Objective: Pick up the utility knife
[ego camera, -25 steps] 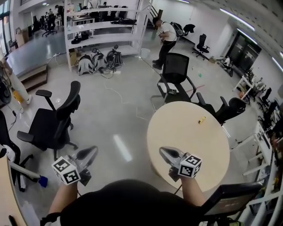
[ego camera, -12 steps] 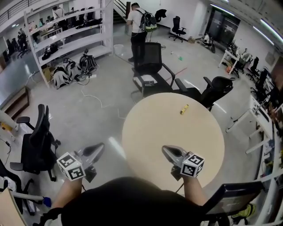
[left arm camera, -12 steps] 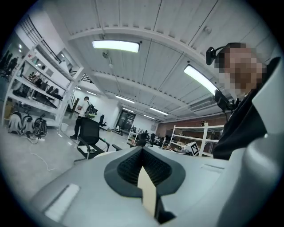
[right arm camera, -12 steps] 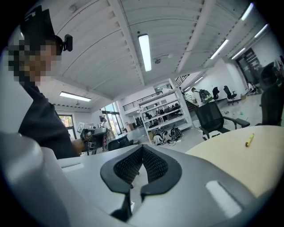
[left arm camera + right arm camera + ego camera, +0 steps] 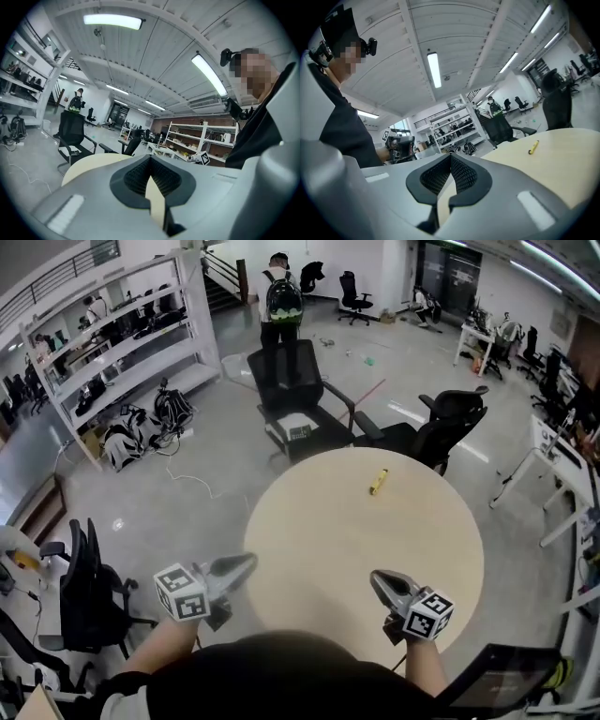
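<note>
The yellow utility knife [image 5: 378, 482] lies alone on the round, pale bench [image 5: 347, 540], close to its far edge and a little right of the middle, with its length pointing roughly from the near side to the far side. In the right gripper view the utility knife [image 5: 533, 147] shows as a small yellow bar on the bench [image 5: 562, 159], well ahead of the jaws. The left tool [image 5: 251, 561] is held at the near-left edge of the bench, its tip just over the rim. Its jaws are clenched tip to tip with nothing between them, as the left gripper view shows [image 5: 150, 158]. The right tool [image 5: 375, 576] is held over the near edge, towards the right, and it is also clenched and empty [image 5: 451, 157]. Both tools are well apart from the knife and point roughly towards the far side. Beyond the far edge stands a black mesh chair [image 5: 292, 381], with a second black chair [image 5: 442, 420] at the far-right edge. A person with a backpack [image 5: 279, 298] stands further off, on the floor behind the mesh chair.
</note>
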### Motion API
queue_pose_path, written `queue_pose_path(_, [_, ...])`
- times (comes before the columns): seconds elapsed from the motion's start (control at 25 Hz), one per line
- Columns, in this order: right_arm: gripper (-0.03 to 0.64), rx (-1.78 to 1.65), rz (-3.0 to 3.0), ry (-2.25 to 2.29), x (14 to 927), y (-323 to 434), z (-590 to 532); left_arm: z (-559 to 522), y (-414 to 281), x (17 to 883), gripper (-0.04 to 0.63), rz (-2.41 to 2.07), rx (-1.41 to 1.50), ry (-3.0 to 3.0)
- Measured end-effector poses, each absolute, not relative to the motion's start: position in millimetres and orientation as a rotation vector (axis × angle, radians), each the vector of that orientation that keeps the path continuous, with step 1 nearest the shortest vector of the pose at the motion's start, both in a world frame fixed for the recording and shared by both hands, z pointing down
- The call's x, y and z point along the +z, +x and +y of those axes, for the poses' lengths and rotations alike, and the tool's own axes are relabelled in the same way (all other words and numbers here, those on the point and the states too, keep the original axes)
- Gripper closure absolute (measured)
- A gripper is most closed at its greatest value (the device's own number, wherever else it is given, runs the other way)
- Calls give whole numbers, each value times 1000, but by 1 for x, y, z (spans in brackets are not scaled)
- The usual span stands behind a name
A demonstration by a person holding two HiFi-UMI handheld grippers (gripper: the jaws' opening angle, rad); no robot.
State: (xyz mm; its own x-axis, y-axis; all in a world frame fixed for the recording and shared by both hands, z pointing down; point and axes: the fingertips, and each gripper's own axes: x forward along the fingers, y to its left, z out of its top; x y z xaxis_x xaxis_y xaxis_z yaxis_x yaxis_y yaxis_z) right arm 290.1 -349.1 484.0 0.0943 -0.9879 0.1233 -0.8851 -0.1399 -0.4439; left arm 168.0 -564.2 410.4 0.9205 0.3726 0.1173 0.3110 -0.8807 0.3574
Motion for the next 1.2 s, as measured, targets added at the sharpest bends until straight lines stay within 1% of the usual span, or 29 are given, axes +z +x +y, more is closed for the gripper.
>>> queue_pose_path(0.2, [603, -597, 1661, -2228, 503, 304, -318, -549, 216, 428, 601, 726, 311, 2672])
queue_pose_path(0.4, [603, -582, 1489, -2377, 497, 321, -338, -575, 264, 453, 601, 932, 348, 2604])
queue_pose_path(0.56, [603, -567, 1301, -2443, 488, 313, -361, -614, 294, 476, 601, 1059, 394, 2535])
queue_pose_path(0.68, [603, -602, 1223, -2514, 482, 299, -363, -619, 309, 493, 601, 1115, 435, 2499])
queue_pose_path(0.88, [602, -563, 1190, -2554, 470, 316, -355, -610, 352, 493, 601, 1092, 458, 2507])
queue_pose_path(1.08, [603, -558, 1295, -2561, 468, 342, -344, -609, 367, 501, 601, 927, 527, 2557])
queue_pose_path(1.2, [603, -550, 1339, -2558, 470, 363, -337, -610, 388, 511, 601, 848, 604, 2617])
